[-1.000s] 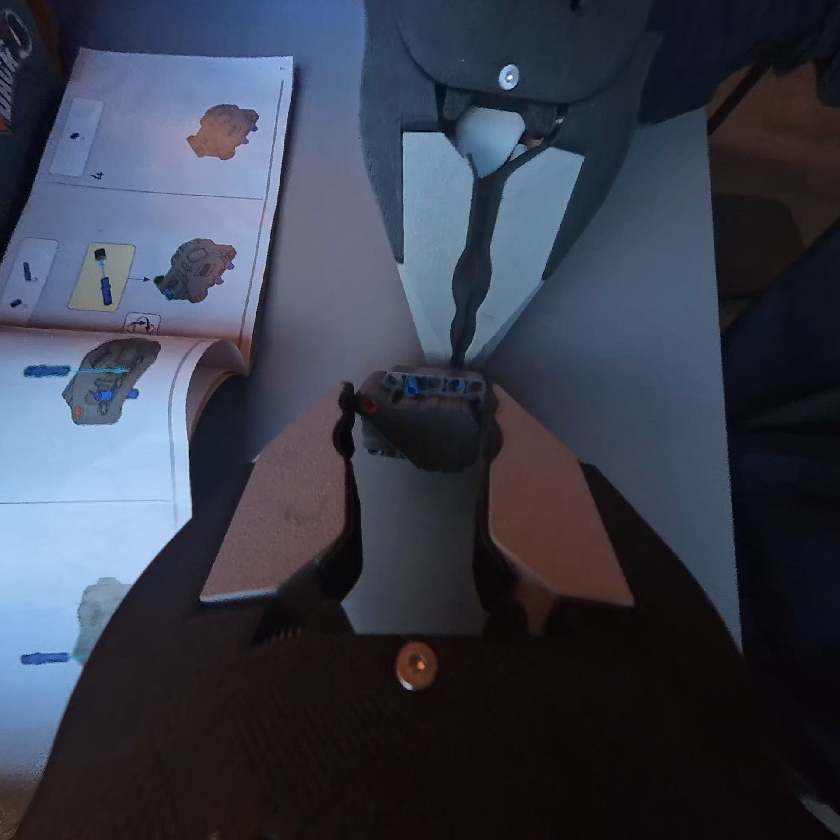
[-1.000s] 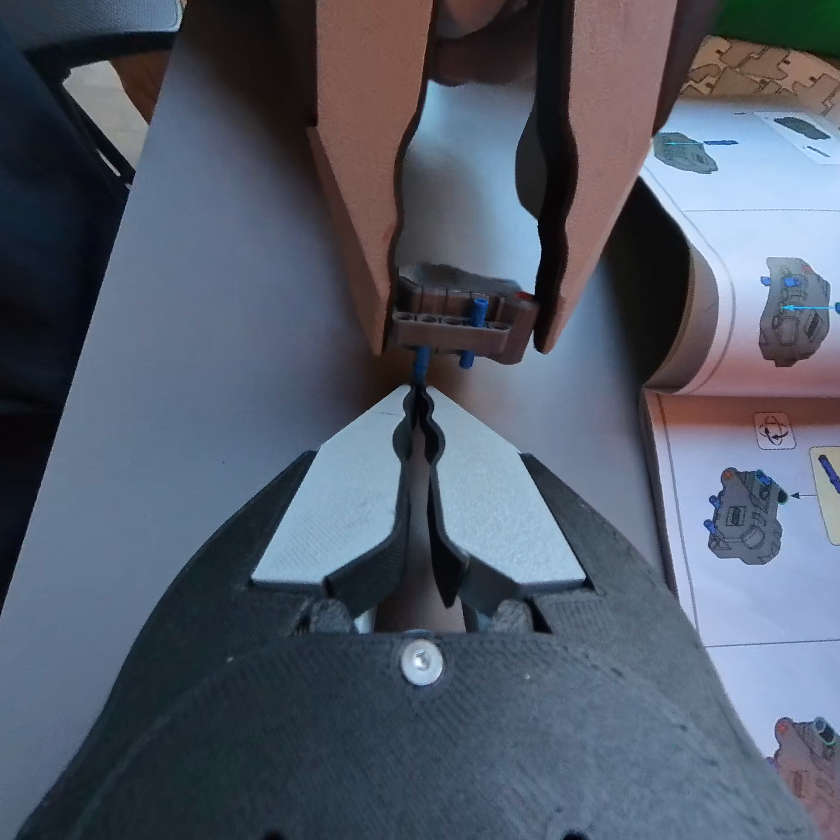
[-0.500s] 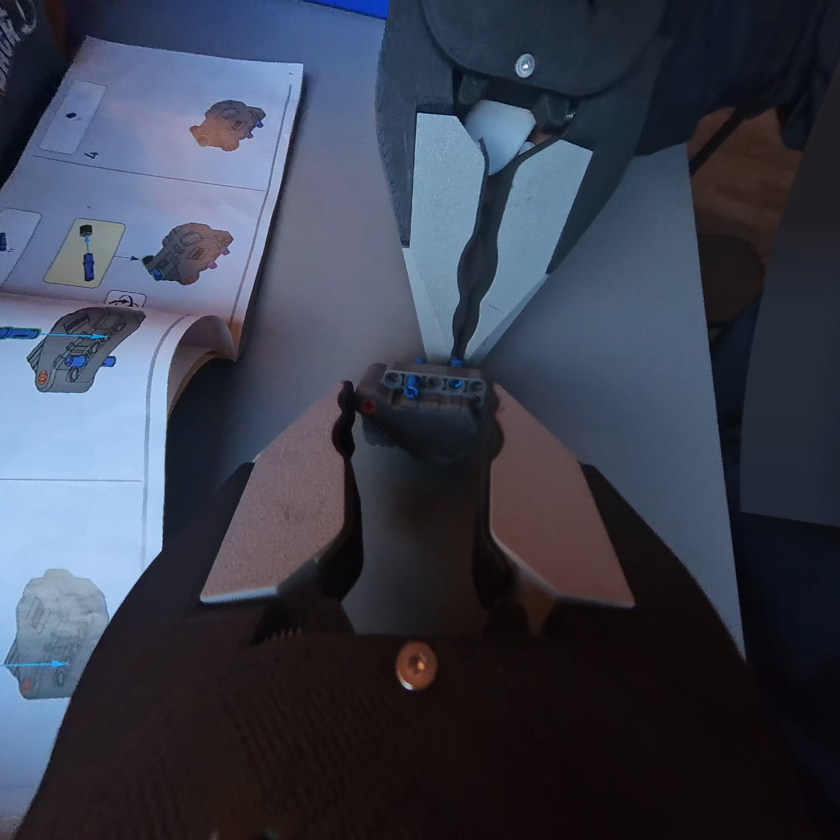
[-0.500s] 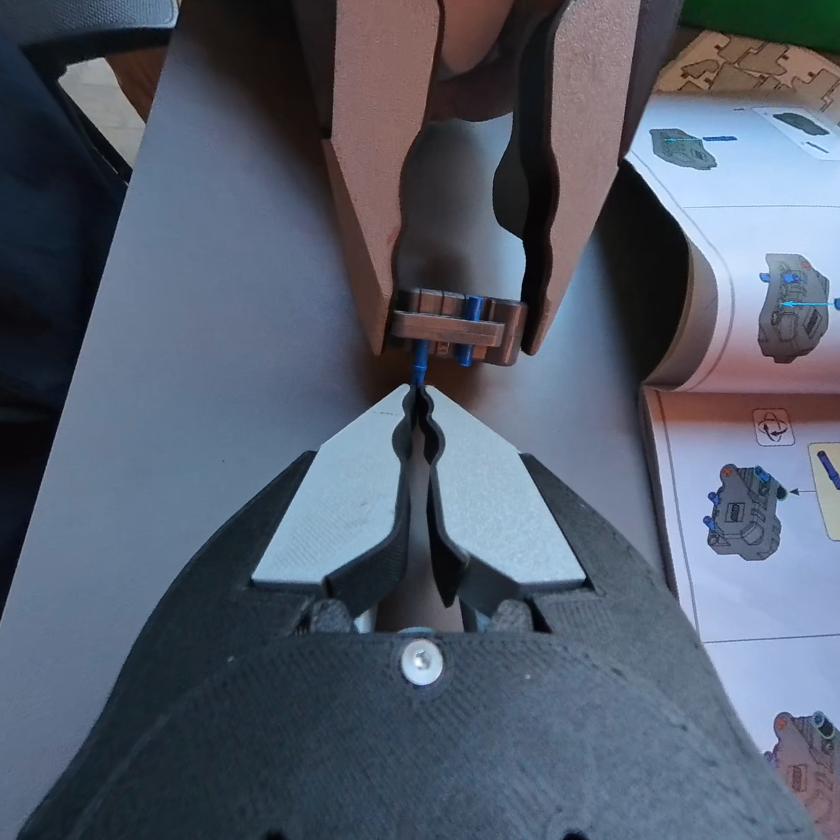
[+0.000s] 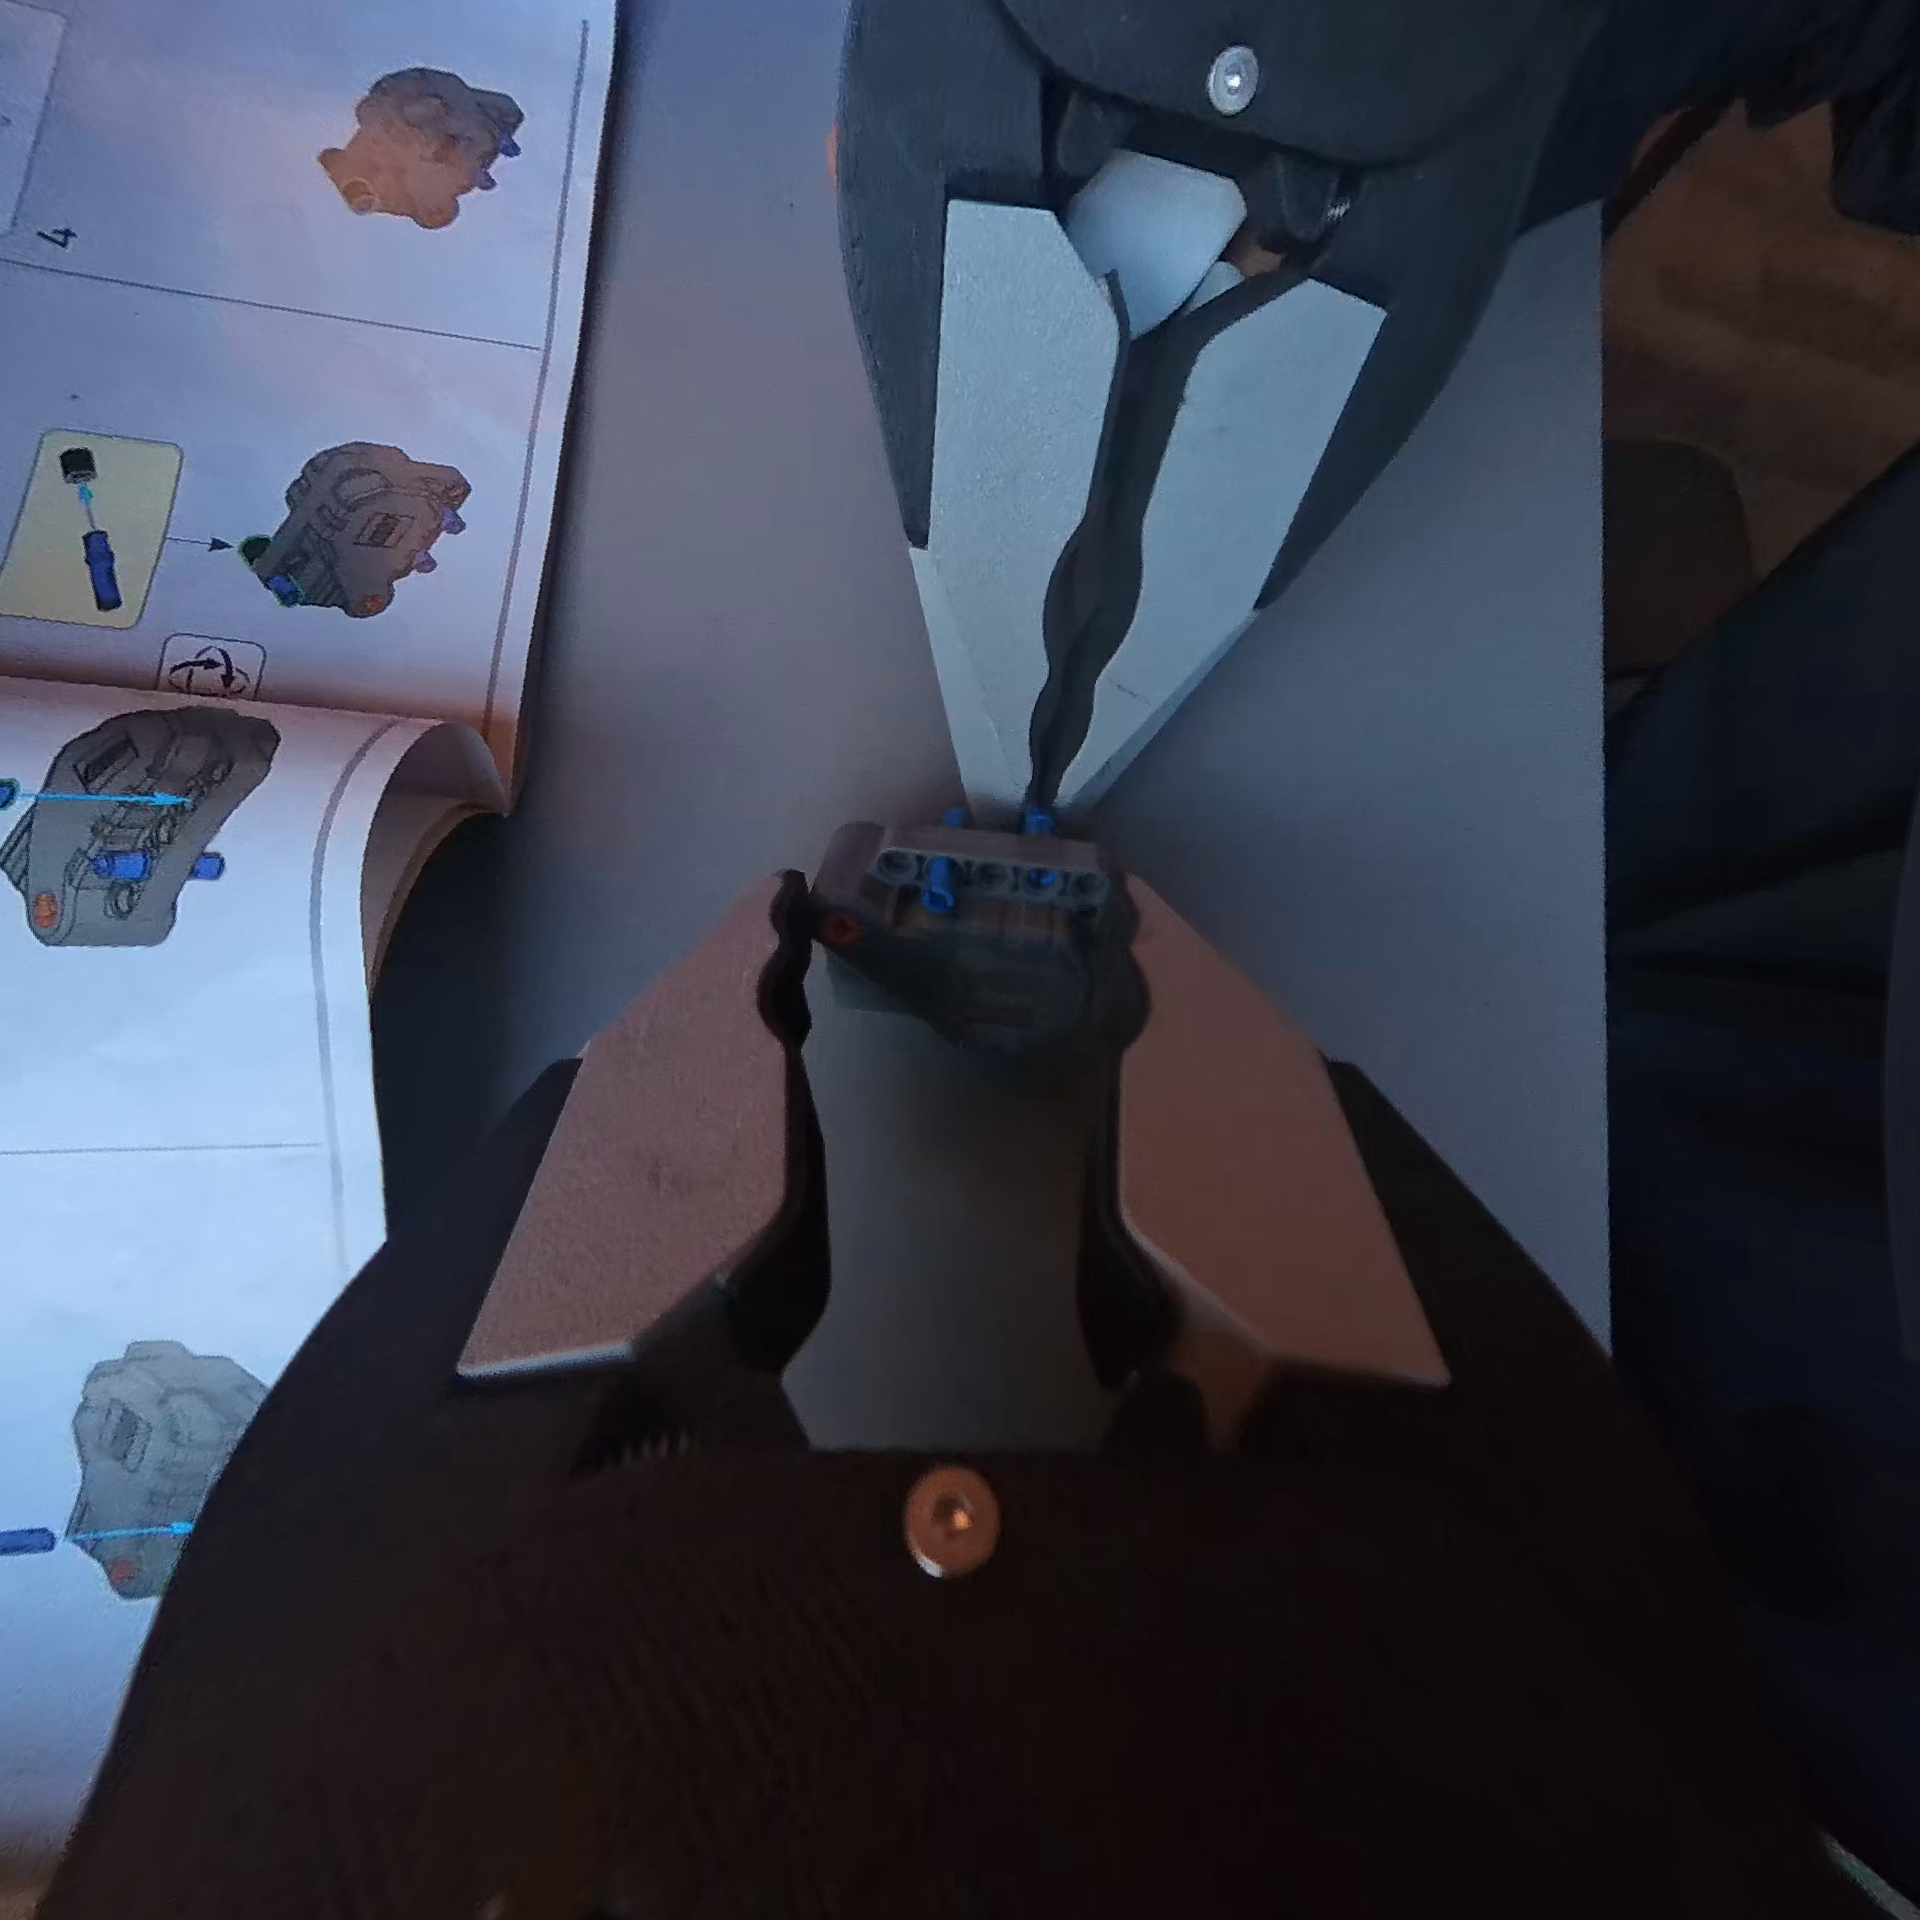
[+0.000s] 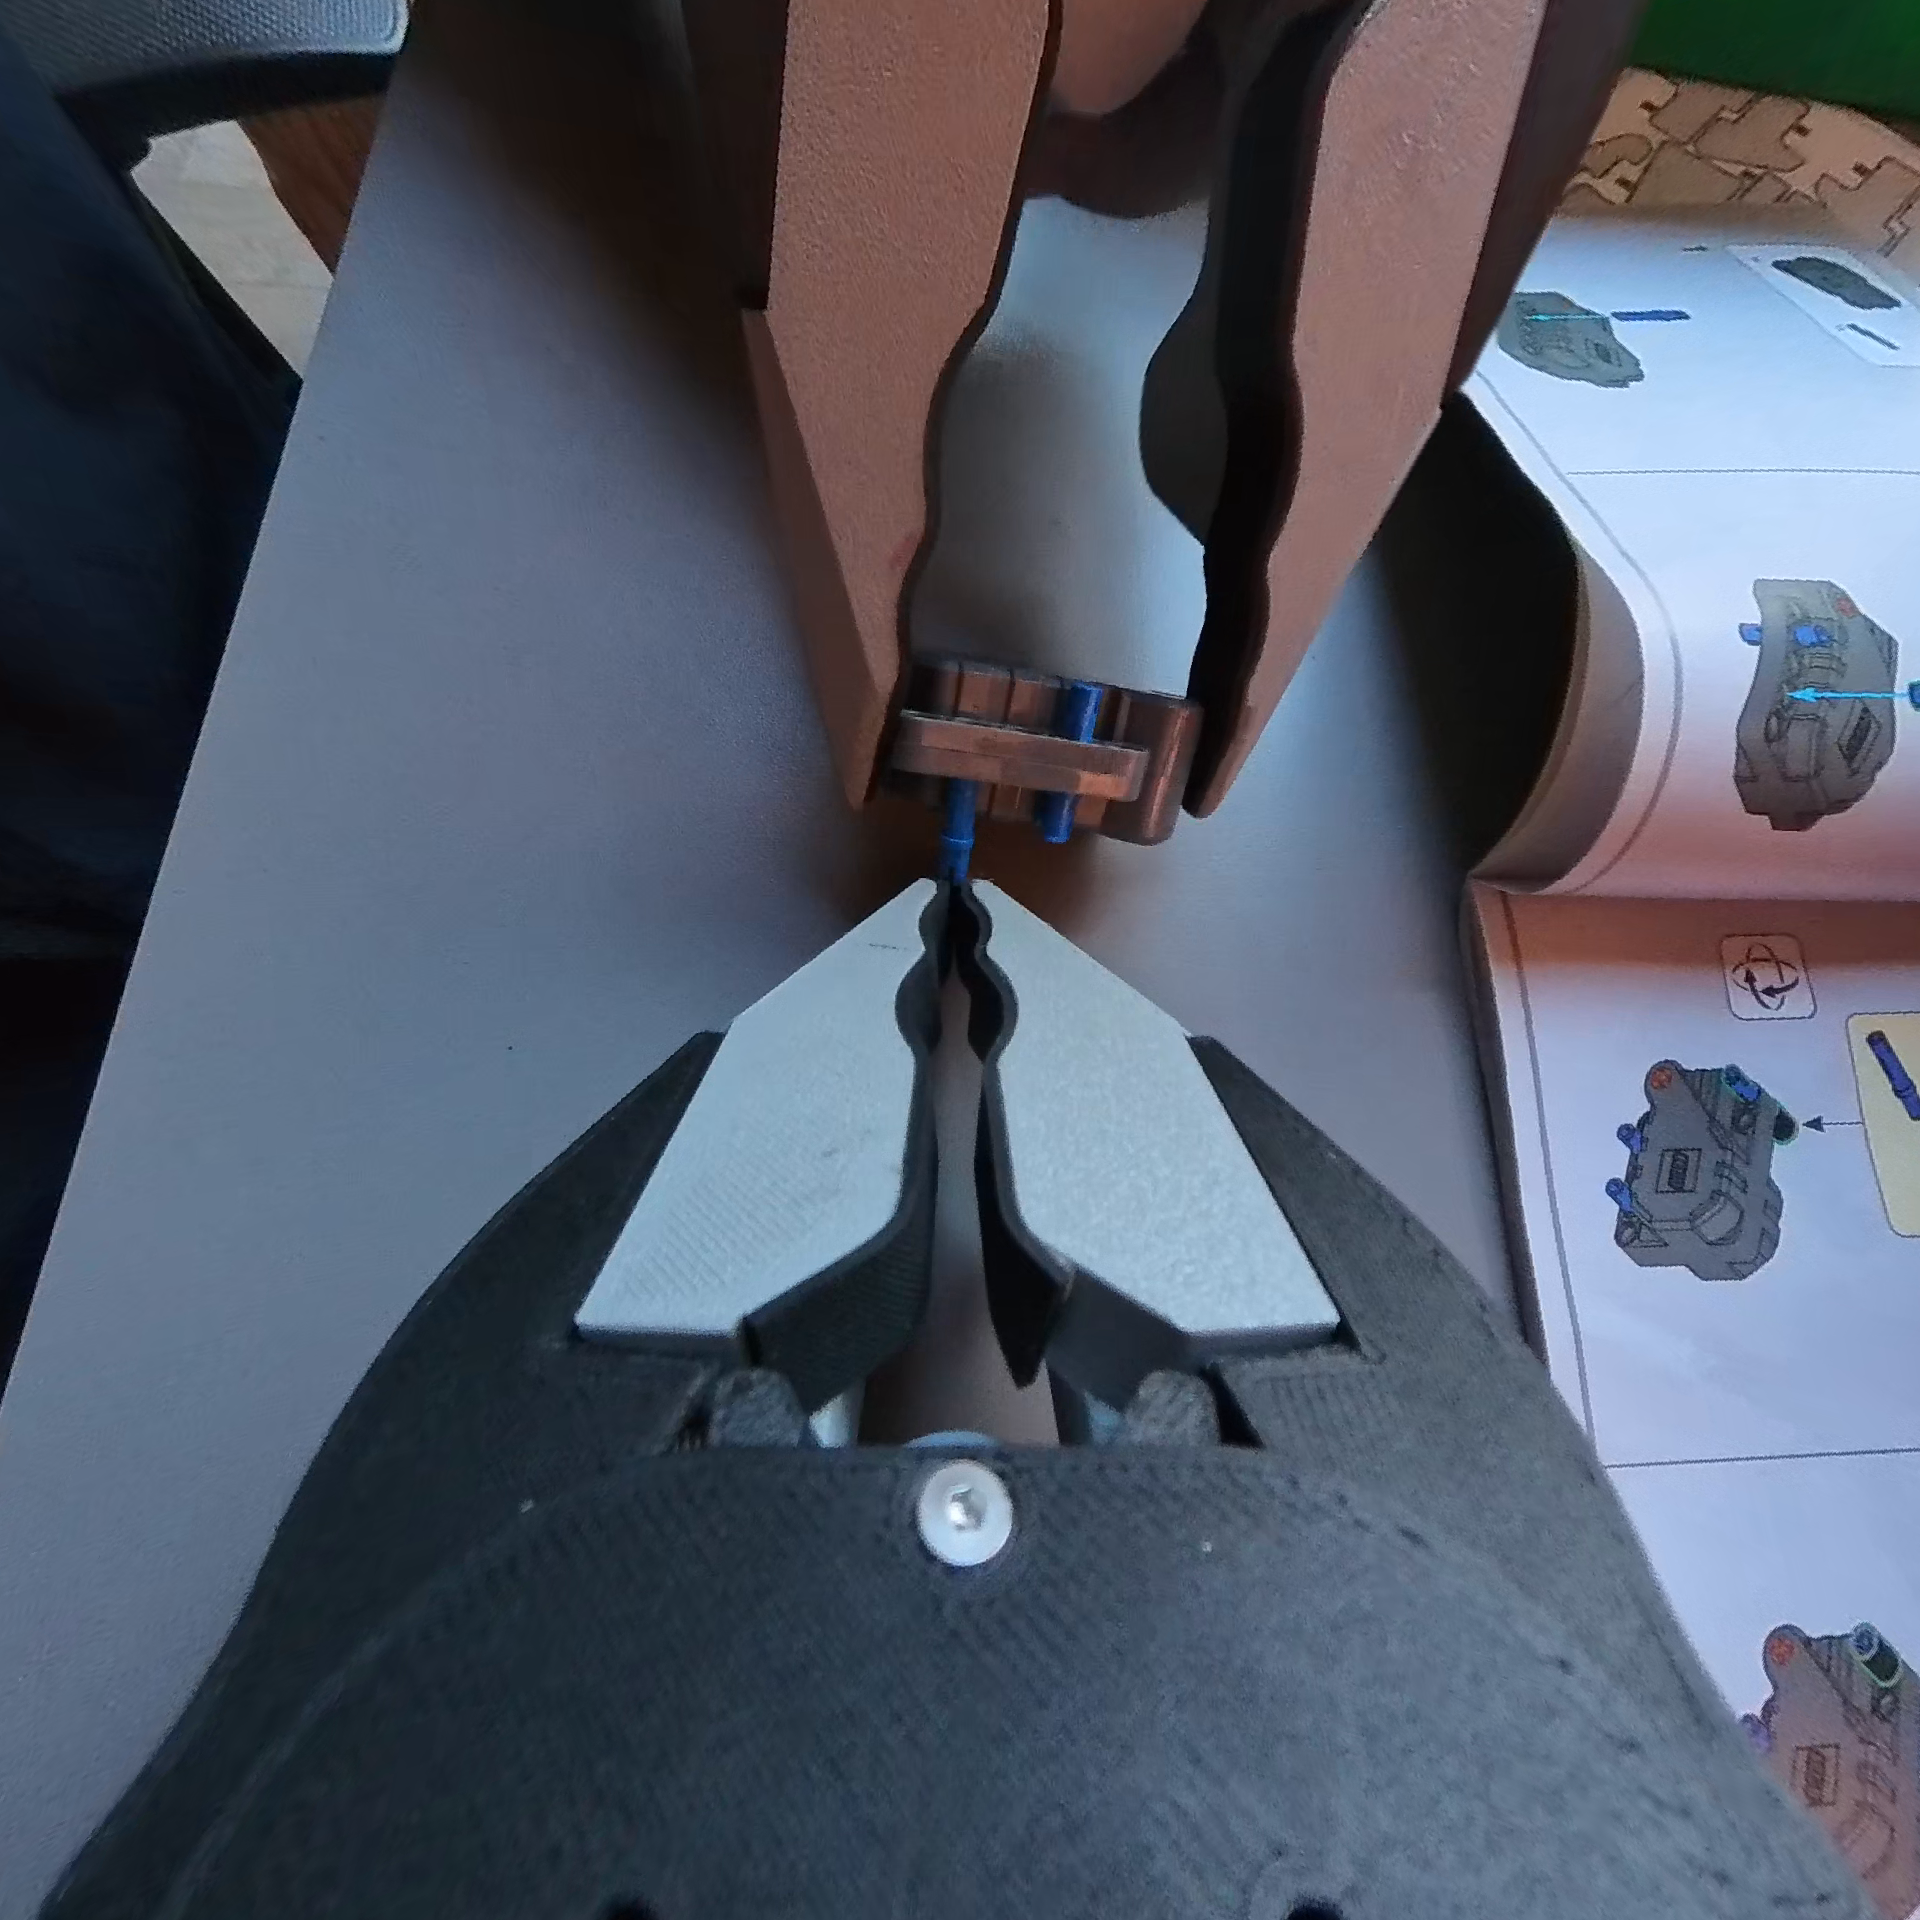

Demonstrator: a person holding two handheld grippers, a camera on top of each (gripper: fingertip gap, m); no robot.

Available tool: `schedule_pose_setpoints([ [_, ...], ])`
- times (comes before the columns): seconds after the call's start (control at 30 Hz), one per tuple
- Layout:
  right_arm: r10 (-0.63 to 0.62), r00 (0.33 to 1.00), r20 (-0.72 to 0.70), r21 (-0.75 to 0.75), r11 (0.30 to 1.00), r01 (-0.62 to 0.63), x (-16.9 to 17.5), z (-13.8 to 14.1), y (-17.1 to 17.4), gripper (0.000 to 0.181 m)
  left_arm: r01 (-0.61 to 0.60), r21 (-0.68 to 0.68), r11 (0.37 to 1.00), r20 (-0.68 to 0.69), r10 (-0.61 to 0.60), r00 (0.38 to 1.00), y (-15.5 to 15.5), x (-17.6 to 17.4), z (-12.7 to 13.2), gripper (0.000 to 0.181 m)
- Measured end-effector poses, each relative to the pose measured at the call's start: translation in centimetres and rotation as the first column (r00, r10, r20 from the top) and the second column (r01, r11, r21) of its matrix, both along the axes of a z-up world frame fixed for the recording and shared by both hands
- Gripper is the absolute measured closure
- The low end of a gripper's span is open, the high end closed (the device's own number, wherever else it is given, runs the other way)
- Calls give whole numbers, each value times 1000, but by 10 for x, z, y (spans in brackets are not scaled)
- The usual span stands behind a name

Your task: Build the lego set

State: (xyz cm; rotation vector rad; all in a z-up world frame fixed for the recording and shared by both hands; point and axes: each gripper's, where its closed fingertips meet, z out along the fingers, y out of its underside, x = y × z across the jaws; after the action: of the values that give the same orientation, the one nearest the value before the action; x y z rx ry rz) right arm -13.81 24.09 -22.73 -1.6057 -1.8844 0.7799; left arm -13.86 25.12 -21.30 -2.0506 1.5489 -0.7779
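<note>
Left hand-held gripper [image 5: 961,914]: black textured printed body, one copper-toned screw, two brown flat-faced fingers [image 5: 665,1132] with wavy black inner pads. Right hand-held gripper [image 6: 954,899]: black textured body, one silver screw, two pale grey fingers [image 6: 790,1153] with wavy black pads.

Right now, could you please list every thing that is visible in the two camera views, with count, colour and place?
lego assembly: one, grey-brown, held between the left gripper's fingers above the table
blue pin: one, blue, between the right gripper's fingertips, its far end at the assembly
second blue pin: one, blue, through the assembly
instruction booklet: one, white, open beside the grippers
table: one, grey
left gripper: brown fingers, shut on the assembly
right gripper: grey fingers, shut on the pin
</note>
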Motion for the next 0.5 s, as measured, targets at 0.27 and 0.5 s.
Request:
schedule_pose_setpoints([
  [0.27, 9, 1000, 2, -29, 1000, -9, 1, 0, -3, 181, 19, 29, 999, -45, -18, 999, 0, 10, -3, 127],
  [0.5, 16, 1000, -2, -25, 1000, -16, 1, 0, -3, 181, 23, 23, 999, -24, -22, 999, 0, 10, -3, 127],
])
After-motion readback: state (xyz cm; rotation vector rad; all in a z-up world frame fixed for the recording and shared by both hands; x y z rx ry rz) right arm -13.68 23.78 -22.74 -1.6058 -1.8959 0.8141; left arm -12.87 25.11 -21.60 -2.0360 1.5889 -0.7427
